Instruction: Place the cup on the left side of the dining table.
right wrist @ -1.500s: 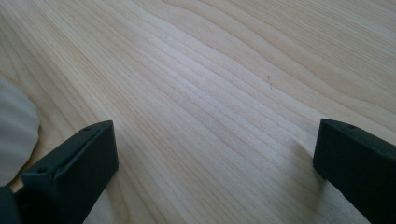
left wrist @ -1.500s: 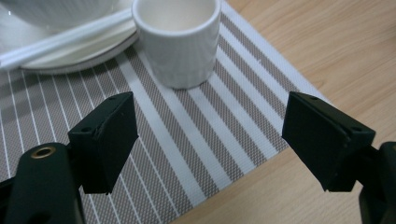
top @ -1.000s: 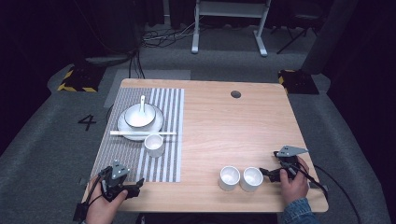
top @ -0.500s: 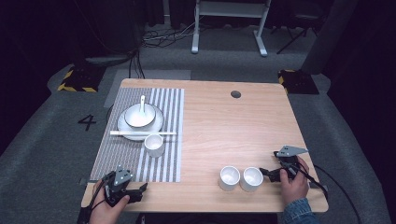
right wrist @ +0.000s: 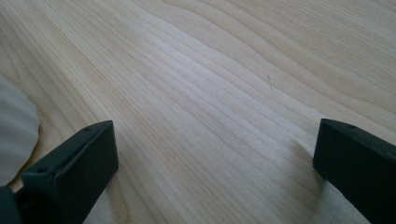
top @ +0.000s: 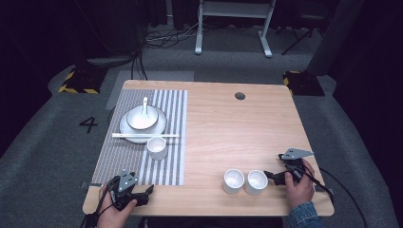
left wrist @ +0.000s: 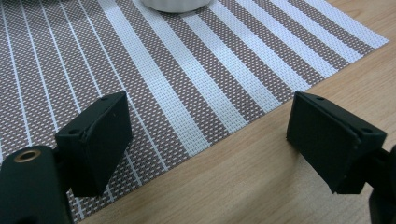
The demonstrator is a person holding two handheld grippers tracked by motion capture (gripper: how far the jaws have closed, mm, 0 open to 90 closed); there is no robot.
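Note:
My left gripper rests open at the table's front left, its jaws over the front edge of a brown-and-white striped placemat. On the mat stand a plate with a white bowl and spoon, chopsticks across the plate's front, and a white cup whose base shows as a white rim. My right gripper is open over bare wood at the front right, just right of two white cups. One cup's edge shows at that view's left.
The wooden table has a round cable hole at the back. Grey carpet surrounds it, with a white desk frame and cables on the floor beyond.
My left gripper has slid slightly toward the front edge and a little right. The right gripper and the dishes have not moved.

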